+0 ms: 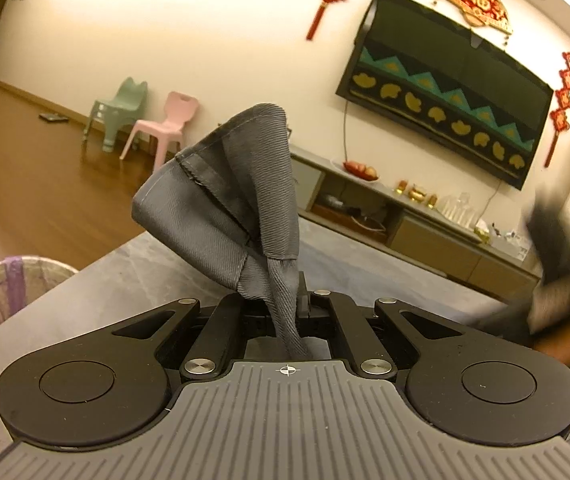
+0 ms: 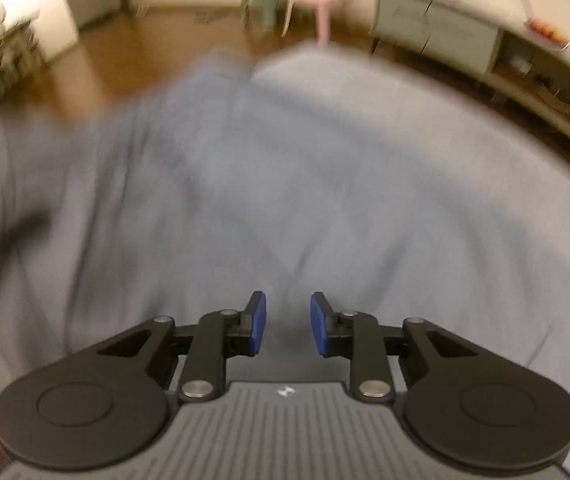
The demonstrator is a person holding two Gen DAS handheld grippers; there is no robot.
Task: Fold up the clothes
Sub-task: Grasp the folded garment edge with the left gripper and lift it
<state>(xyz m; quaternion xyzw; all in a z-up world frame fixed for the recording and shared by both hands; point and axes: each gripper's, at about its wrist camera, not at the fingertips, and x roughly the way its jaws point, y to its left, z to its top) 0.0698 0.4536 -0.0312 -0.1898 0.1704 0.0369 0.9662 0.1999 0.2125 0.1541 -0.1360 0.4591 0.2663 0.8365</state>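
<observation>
At 12 o'clock off your left gripper (image 1: pixel 285 300), the grey cloth (image 1: pixel 229 196) stands up out of the jaws: they are closed tight on a bunched corner, and the hemmed edge flops over toward 10 o'clock above the table (image 1: pixel 125 276). The rest of the garment hangs below that view, so you cannot tell from there how it lies.

From your right gripper (image 2: pixel 288 326), the cloth (image 2: pixel 133 184) spreads across the table (image 2: pixel 425 168) from about 9 o'clock up to 11, its long axis seemingly running away toward 11 o'clock, though the blur keeps that a guess. The blue pads (image 2: pixel 259 322) stand partly apart with nothing between them, hovering over bare table at 12 o'clock. At 9 o'clock a dark shape is probably your left gripper, too smeared to be sure.

So the left hand already has the garment; the free edge lies to your right hand's left. You would likely need to swing it toward 10 o'clock before pinching.
</observation>
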